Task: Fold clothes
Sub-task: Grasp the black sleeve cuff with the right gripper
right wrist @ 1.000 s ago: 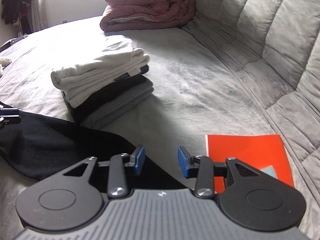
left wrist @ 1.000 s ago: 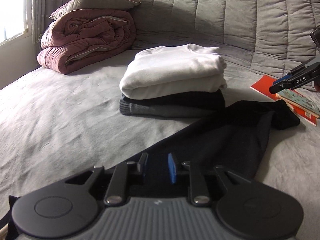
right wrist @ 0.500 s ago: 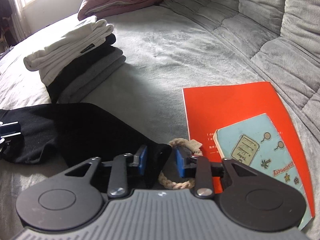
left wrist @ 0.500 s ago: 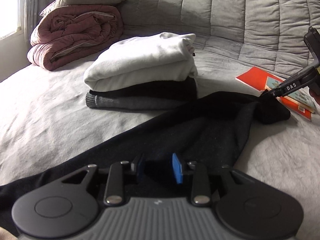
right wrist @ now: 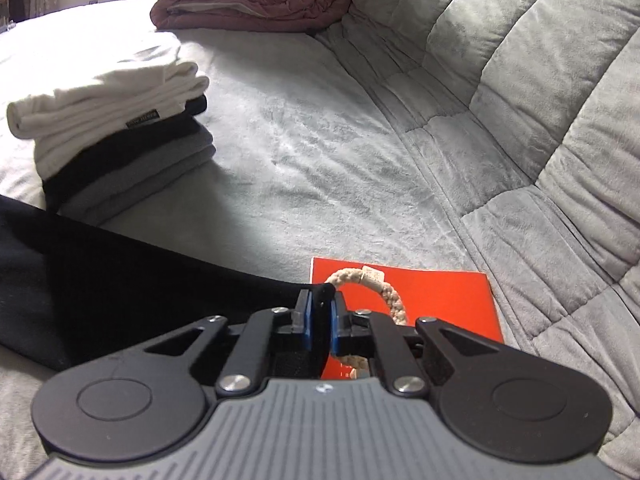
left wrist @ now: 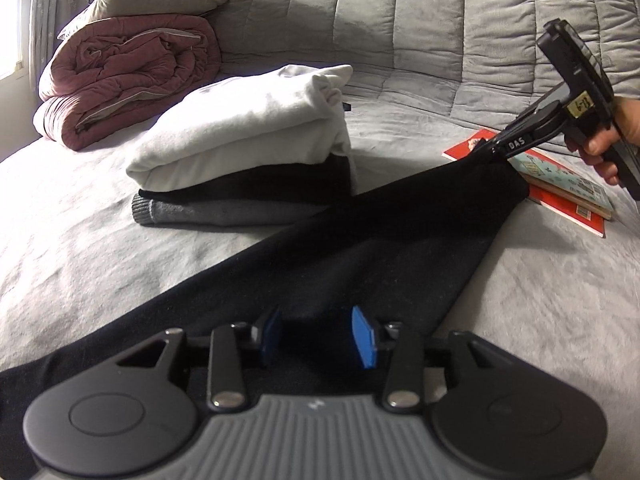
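Black knit, soft and matte, stretches across the bed [left wrist: 120, 248]: the garment [left wrist: 360, 248] lies in a long band from the near left toward the far right, its far end lifted off the cover. The right gripper [right wrist: 319, 316] has its blue pads closed tight on that raised corner, a fold of black cloth pinched between them; from the left camera, its tips [left wrist: 490, 148] pull the fabric into a peak. The left gripper [left wrist: 318, 338] hangs low over the near part of the cloth with its fingers well apart, nothing between them, though fabric lies right under it.

To my eye one end is caught and the other waits for a hold. That fits either spreading the piece flat or carrying one end over for a fold; I cannot say which. Either way, the left needs a firm pinch on an edge, and the limp knit will sag between two holds unless kept taut.

Behind the garment stands a stack [left wrist: 244, 152] of folded clothes, white on black on grey, with squared, plump edges. Near the right gripper lie a red book [right wrist: 420, 292] and a braided beige cord [right wrist: 384, 284]. Farther back sits a rolled pink quilt [left wrist: 128, 84], puffy and creased, on the grey plush cover.
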{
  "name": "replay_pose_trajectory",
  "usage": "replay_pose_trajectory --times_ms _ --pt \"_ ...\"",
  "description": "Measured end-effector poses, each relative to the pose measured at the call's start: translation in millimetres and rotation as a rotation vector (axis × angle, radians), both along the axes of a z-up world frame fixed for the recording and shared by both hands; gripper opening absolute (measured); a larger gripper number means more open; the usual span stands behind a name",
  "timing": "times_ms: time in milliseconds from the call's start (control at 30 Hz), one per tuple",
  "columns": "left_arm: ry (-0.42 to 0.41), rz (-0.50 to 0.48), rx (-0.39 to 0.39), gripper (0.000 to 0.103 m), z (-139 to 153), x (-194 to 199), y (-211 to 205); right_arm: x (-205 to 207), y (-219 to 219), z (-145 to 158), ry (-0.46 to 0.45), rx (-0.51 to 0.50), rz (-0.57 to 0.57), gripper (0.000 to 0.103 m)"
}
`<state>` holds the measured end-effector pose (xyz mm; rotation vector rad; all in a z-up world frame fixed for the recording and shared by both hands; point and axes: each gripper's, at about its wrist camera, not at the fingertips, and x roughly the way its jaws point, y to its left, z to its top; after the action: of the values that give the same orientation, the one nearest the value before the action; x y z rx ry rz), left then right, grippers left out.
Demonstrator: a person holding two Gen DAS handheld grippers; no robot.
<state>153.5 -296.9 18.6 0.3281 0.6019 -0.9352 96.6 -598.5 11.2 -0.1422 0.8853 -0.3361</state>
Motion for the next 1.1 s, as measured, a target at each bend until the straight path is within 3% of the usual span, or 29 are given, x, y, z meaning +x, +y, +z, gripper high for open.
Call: replay_pose_trajectory --times_ms 167,267,333,467,767,1100 --pt "0.014 -0.006 0.008 0.043 5 2 1 1 -10 -15 -0.035 0.051 -0.052 0.011" --pt "0.026 0.011 -0.01 0.044 10 3 7 -6 -16 -3 -0.043 0.084 -0.059 0.041" --pt "0.034 0.024 -0.026 0.044 13 4 12 -14 -20 6 -0.058 0.112 -0.069 0.044" --pt "0.045 0.045 -0.045 0.044 19 4 21 -32 -25 14 -0.076 0.164 -0.112 0.046" --pt "0.038 0.071 -0.042 0.044 24 -2 43 -67 -30 7 -0.196 0.587 -0.217 0.045" --pt "0.047 0.14 -0.092 0.044 30 6 97 -89 -25 -5 -0.247 0.758 -0.289 0.045"
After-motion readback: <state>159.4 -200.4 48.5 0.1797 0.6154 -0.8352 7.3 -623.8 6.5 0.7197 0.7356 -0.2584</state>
